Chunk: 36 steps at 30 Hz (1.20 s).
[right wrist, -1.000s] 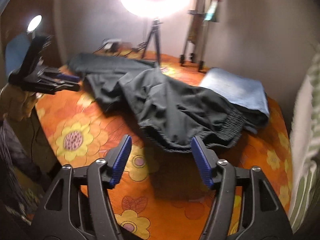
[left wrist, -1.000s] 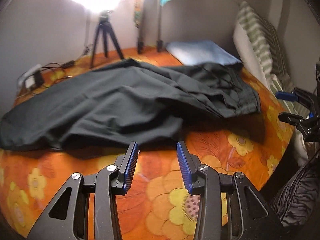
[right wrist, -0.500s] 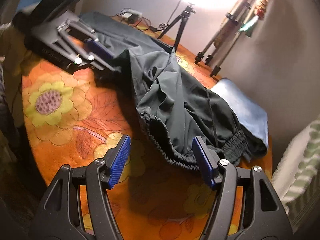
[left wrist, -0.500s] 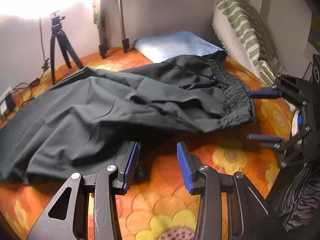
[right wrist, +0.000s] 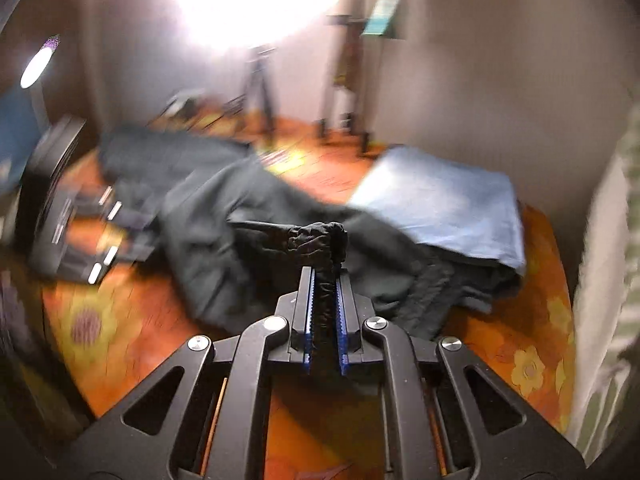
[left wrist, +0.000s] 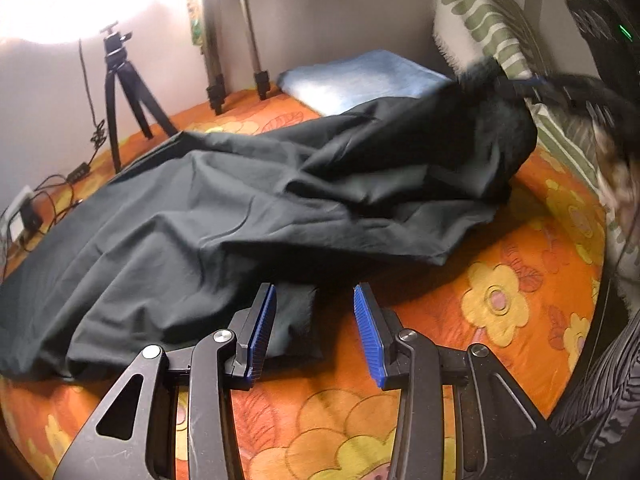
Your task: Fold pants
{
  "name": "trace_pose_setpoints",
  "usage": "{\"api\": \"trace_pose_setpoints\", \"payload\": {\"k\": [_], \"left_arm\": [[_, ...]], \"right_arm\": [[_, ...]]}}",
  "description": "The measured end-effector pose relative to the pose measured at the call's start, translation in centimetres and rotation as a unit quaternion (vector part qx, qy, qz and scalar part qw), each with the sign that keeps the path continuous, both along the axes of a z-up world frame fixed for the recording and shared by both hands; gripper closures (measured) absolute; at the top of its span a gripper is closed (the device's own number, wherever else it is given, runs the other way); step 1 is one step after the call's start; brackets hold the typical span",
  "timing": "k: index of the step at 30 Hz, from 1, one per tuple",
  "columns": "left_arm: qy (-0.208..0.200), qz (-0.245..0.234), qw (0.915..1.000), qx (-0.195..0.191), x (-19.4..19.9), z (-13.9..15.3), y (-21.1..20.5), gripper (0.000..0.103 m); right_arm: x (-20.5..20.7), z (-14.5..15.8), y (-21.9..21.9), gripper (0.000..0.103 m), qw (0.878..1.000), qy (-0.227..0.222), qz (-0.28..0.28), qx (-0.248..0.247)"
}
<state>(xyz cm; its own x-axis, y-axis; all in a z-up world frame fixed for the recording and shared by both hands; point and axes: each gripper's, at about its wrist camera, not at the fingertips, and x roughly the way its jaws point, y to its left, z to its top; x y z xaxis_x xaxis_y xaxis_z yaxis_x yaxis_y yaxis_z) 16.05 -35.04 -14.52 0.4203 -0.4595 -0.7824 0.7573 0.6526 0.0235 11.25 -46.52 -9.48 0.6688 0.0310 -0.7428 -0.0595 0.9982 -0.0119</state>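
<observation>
Pants [left wrist: 224,216] sprawl on the flowered bed [left wrist: 520,280]; right gripper [right wrist: 324,280] closes, pinching their waistband, left gripper [left wrist: 314,300] fingers spread.

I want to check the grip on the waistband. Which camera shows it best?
The right wrist view: the right claw is closing, with a bunched fold of the pants pinched between its blue pads, sharp though the background is blurred. The left wrist view shows that claw only as a distant dark blur lifting the cloth's far end.

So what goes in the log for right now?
right gripper: closing on pants waistband | left gripper: open at pants edge | bedspread
</observation>
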Motion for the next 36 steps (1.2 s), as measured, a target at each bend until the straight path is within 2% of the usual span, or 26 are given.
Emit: {"api": "trace_pose_setpoints", "payload": {"k": [4,8,11,14,16,17,18,21,23,25,28,30,34,36], "left_arm": [[0.001,0.010,0.9999,0.008,0.6,-0.5,0.6,0.064],[0.001,0.013,0.9998,0.014,0.7,-0.7,0.8,0.060],[0.000,0.014,0.9997,0.019,0.8,-0.8,0.8,0.059],[-0.003,0.015,0.9996,0.022,0.8,-0.6,1.0,0.059],[-0.009,0.013,0.9996,0.022,0.6,-0.2,1.4,0.059],[-0.018,0.011,0.9995,0.024,0.3,0.1,1.8,0.058],[-0.023,0.010,0.9993,0.026,0.2,0.2,2.0,0.058],[-0.027,0.008,0.9992,0.027,0.0,0.1,3.2,0.058],[-0.021,0.007,0.9994,0.028,-0.1,-0.3,3.5,0.058],[-0.021,0.006,0.9992,0.033,-0.1,-0.7,3.3,0.058],[-0.022,-0.004,0.9995,0.022,-0.6,-0.4,2.8,0.056],[-0.038,-0.018,0.9989,0.021,-1.1,-0.1,1.7,0.042],[-0.049,-0.028,0.9972,0.049,-1.3,-1.0,-0.2,0.042],[-0.054,-0.031,0.9961,0.063,-1.3,-1.6,-1.0,0.042]], "right_arm": [[3.4,-1.0,-4.9,0.094,0.996,0.022,-0.079,0.031],[6.0,-3.6,-8.7,0.094,0.985,0.064,-0.146,0.062],[6.8,-5.2,-10.3,0.093,0.979,0.076,-0.175,0.071],[6.9,-6.3,-11.8,0.087,0.971,0.092,-0.211,0.068],[6.1,-6.3,-12.8,0.070,0.965,0.100,-0.232,0.064],[5.2,-6.1,-13.4,0.055,0.963,0.095,-0.239,0.078],[4.1,-5.8,-13.9,0.045,0.961,0.087,-0.243,0.102],[0.4,-5.3,-14.6,0.035,0.952,0.085,-0.240,0.168],[-1.3,-5.7,-13.9,0.030,0.948,0.093,-0.236,0.193],[-2.7,-6.5,-12.9,0.029,0.942,0.111,-0.238,0.208],[-3.9,-7.2,-12.1,0.029,0.927,0.128,-0.254,0.243],[-4.1,-7.3,-11.8,0.029,0.920,0.129,-0.266,0.256],[-4.1,-7.8,-11.3,0.028,0.912,0.134,-0.293,0.252],[-4.3,-8.5,-11.3,0.028,0.899,0.143,-0.315,0.269]]}}
